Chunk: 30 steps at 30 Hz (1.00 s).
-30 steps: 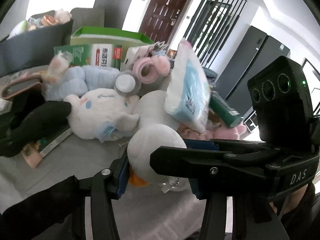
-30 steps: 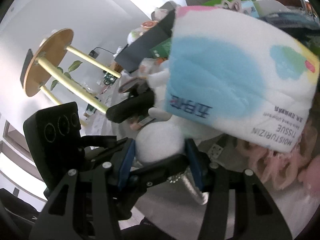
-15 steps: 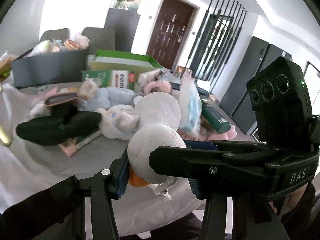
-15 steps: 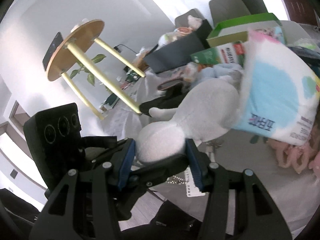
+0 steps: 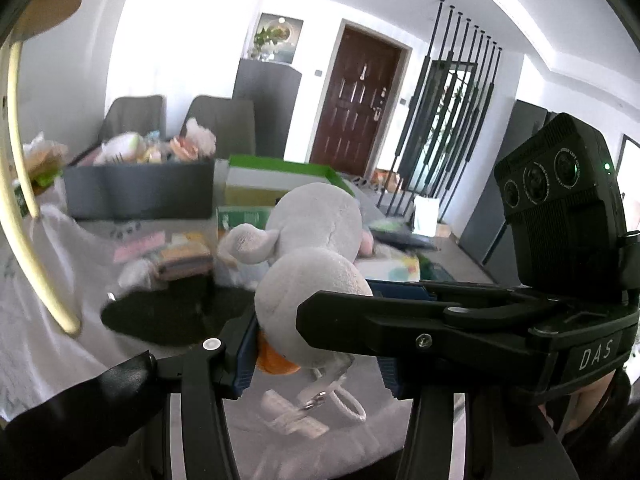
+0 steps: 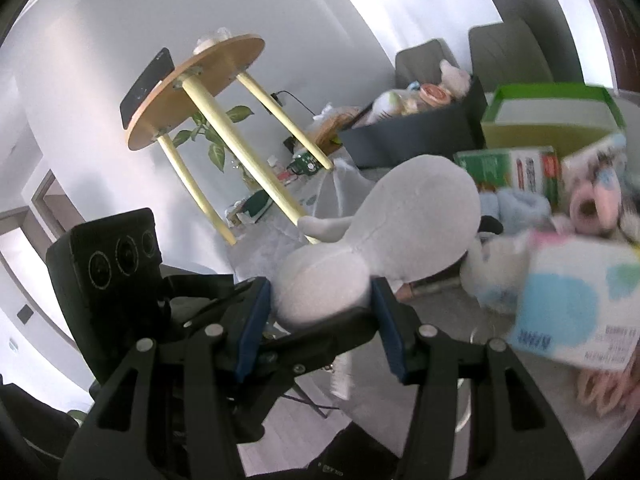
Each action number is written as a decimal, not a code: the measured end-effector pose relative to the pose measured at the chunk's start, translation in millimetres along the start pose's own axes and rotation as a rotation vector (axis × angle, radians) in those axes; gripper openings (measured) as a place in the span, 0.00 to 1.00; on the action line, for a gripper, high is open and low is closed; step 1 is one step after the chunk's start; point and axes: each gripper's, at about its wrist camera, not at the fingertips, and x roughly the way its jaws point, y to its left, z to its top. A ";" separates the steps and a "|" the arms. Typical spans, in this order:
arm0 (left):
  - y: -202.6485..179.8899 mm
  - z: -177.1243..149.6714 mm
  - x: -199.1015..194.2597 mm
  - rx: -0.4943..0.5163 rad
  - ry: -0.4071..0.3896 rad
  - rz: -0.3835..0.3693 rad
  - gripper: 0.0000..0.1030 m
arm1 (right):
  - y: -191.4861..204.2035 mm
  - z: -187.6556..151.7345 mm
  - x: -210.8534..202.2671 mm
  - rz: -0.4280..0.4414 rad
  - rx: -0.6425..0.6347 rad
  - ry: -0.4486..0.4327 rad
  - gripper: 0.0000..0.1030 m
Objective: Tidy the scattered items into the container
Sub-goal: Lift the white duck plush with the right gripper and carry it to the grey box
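Both hand-held grippers clamp white plush duck [image 5: 316,276] by head (orange beak below): left hand-held gripper [image 5: 320,354], right hand-held gripper [image 6: 322,320]. Duck lifted above table [image 5: 48,280] near edge; dark container [image 5: 140,194] at far edge.

Both blue pads [image 6: 252,330] of the right gripper [image 6: 322,330] press the head of a white plush [image 6: 384,248]; its body stretches ahead of the fingertips. A tissue pack [image 6: 576,304] (blurred) lies right of them.
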 end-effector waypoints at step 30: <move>135.6 263.3 113.5 -0.069 -0.036 0.124 0.49 | -35.3 306.9 105.7 -0.007 -0.103 0.065 0.53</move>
